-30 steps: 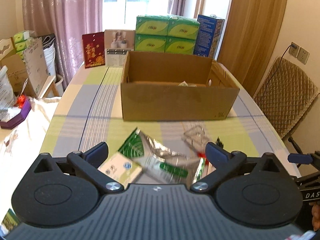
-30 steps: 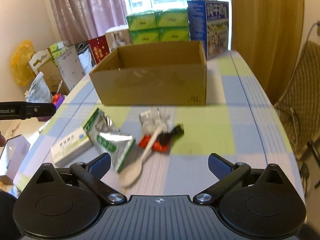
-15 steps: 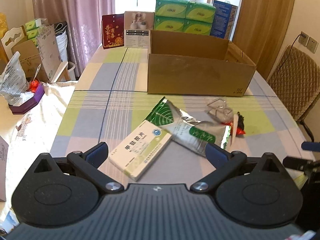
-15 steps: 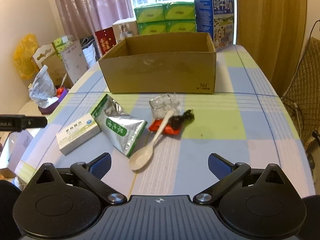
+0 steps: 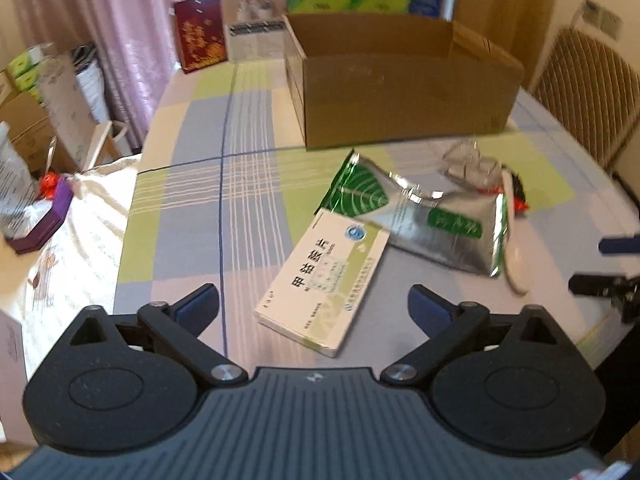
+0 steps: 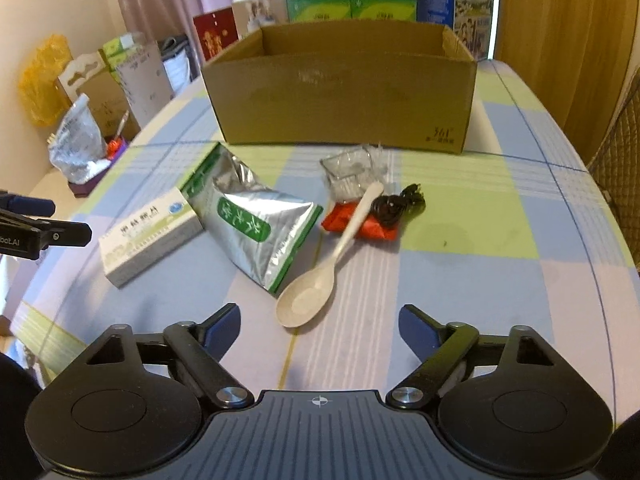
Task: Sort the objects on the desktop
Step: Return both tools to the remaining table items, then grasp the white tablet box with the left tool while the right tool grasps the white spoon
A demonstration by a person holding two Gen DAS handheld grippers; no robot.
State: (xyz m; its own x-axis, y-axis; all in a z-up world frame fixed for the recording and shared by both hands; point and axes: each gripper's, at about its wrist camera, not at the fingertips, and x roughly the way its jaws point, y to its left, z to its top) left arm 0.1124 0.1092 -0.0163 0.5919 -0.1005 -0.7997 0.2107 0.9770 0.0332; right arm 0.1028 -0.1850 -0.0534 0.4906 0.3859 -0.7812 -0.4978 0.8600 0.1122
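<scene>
While both claws gape, spoon [image 6: 320,276] handle points boxward.

My right tool [image 6: 319,330] hangs wide open over the worktop [image 6: 480,280], holding nothing. A spoon [image 6: 320,280] lies at 12 o'clock, its handle across a red packet [image 6: 378,229]. A foil pouch [image 6: 256,220] is at 11, a carton [image 6: 340,92] beyond.

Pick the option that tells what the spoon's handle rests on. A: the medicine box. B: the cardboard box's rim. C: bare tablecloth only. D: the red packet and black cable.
D: in the right wrist view the spoon has its bowl on the cloth and its handle lying up across the red packet beside the black cable.
</scene>
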